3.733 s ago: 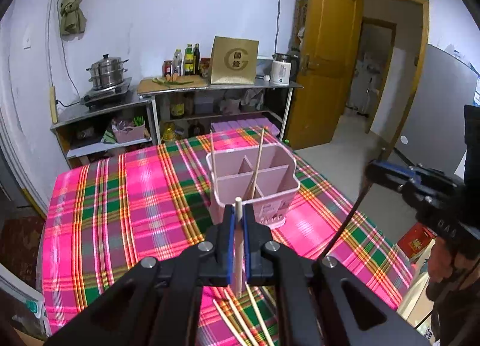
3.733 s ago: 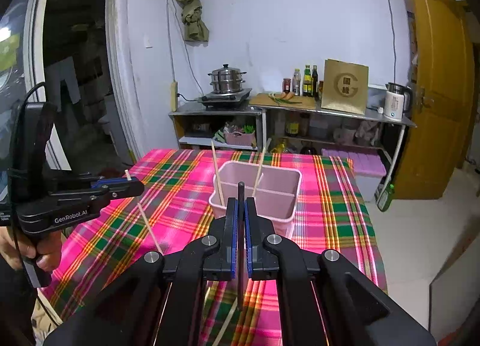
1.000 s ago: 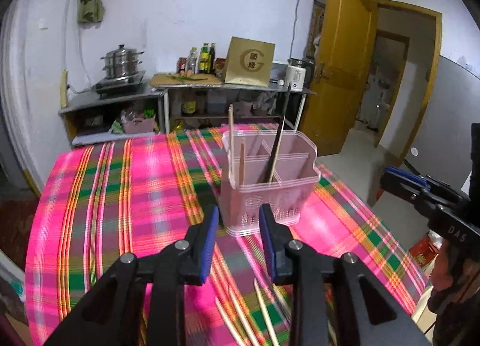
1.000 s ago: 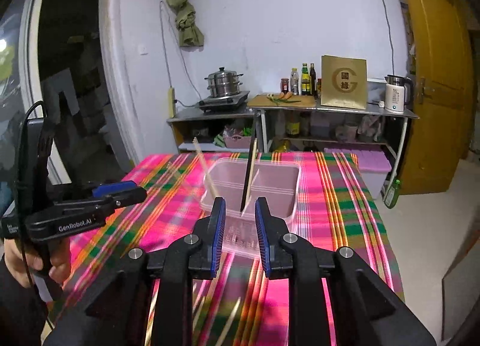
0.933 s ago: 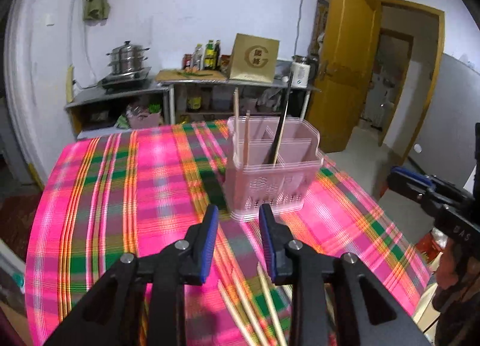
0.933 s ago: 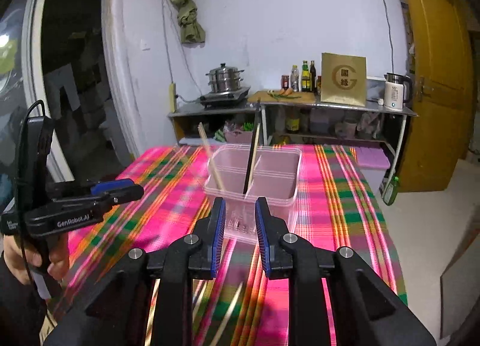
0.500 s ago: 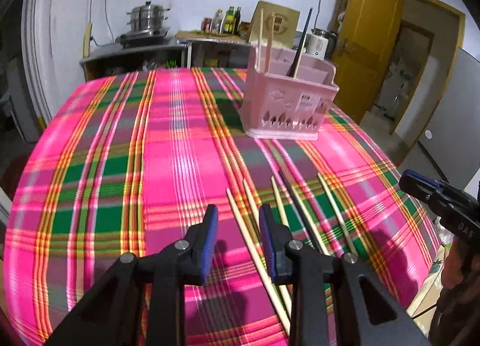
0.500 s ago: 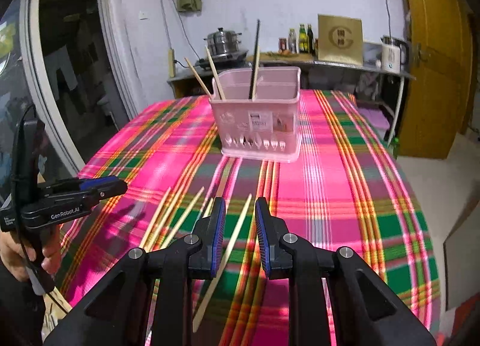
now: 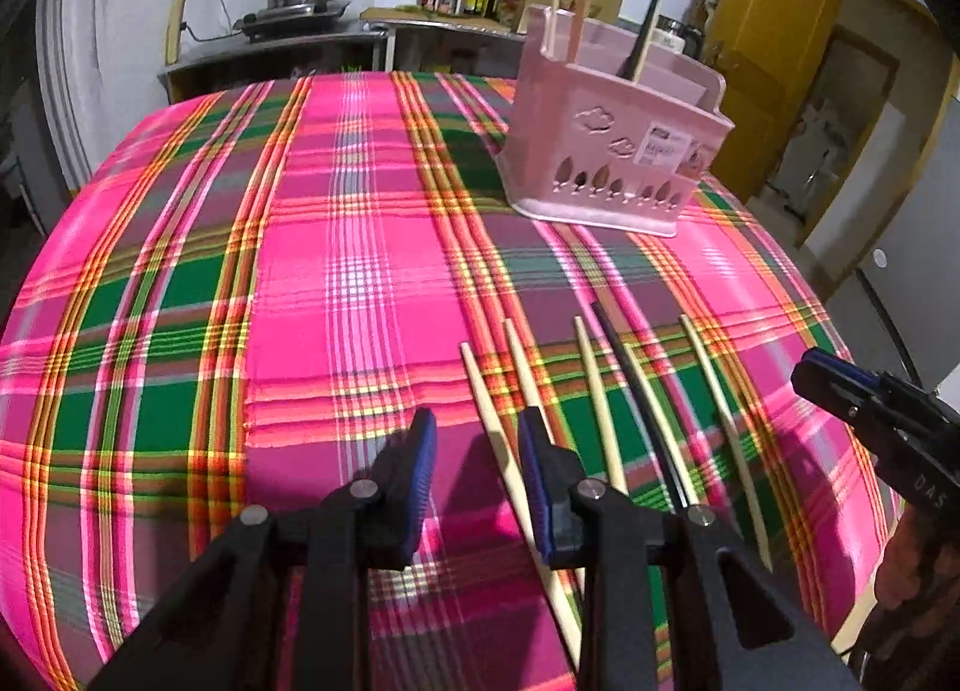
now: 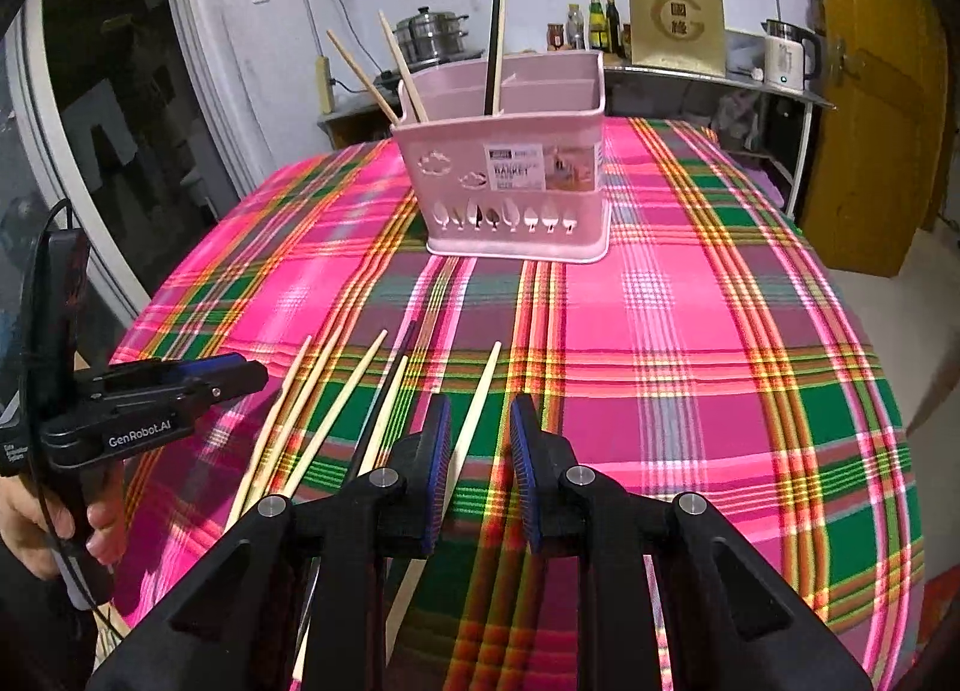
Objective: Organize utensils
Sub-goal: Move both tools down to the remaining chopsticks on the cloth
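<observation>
Nearest of all, the left gripper [image 9: 474, 439] hangs low over the plaid tablecloth [image 9: 336, 283], its blue-padded jaws parted with nothing between them; the leftmost pale chopstick [image 9: 510, 469] of the loose row runs under its right-hand finger, and whether it touches the pad I cannot tell. Beside that stick lie more pale wooden chopsticks and one black chopstick [image 9: 636, 391], side by side and fanned a little, pointing away toward the far end of the table. At the right edge of the left wrist view the right gripper [image 9: 870, 409] shows low over the cloth's edge, held in a hand [image 9: 912, 571]. In its own view the right gripper [image 10: 480, 433] also stands with its jaws apart and holds nothing, and the rightmost pale chopstick [image 10: 474, 421] of the row passes beneath the gap, close to the left pad. The left gripper [image 10: 240, 379] appears there at the left, gripped by a hand [image 10: 36, 517] and poised above the row's other end. Farther on, well apart from the loose sticks, a pink plastic utensil basket [image 10: 516, 175] stands upright on the cloth; two pale chopsticks lean out of its left compartment and a black one stands near its middle with another pale one. Beyond the table a metal shelf [image 10: 720, 73] carries a steamer pot [image 10: 435, 31], bottles, a gold box [image 10: 675, 25] and a white kettle [image 10: 786, 55], next to a yellow door [image 10: 870, 91].
</observation>
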A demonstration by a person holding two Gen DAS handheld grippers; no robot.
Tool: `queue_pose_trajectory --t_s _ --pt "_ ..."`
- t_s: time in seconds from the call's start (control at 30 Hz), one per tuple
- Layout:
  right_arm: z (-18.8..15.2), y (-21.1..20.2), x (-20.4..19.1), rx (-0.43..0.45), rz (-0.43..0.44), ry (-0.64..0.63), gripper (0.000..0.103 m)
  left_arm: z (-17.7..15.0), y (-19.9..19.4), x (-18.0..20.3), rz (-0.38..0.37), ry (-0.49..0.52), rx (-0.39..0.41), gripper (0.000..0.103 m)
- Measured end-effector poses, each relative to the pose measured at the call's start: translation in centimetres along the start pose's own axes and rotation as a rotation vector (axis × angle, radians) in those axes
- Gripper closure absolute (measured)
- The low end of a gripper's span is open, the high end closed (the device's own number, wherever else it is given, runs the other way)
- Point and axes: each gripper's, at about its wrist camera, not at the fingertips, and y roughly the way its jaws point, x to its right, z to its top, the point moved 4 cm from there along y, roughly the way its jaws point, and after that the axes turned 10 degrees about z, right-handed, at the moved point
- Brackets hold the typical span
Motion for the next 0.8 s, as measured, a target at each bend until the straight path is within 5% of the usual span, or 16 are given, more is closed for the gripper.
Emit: queue_pose_trajectory --t_s 0.53,0.8 --pt "0.5 3.5 -1.3 -0.057 -0.002 -0.04 0.082 0.8 2.1 0.0 0.016 0.006 -0.022 0.074" --pt "0.7 5.3 0.1 -0.106 -0.074 -0.024 0.082 1.0 2.2 1.0 0.069 0.074 -0.004 0.074"
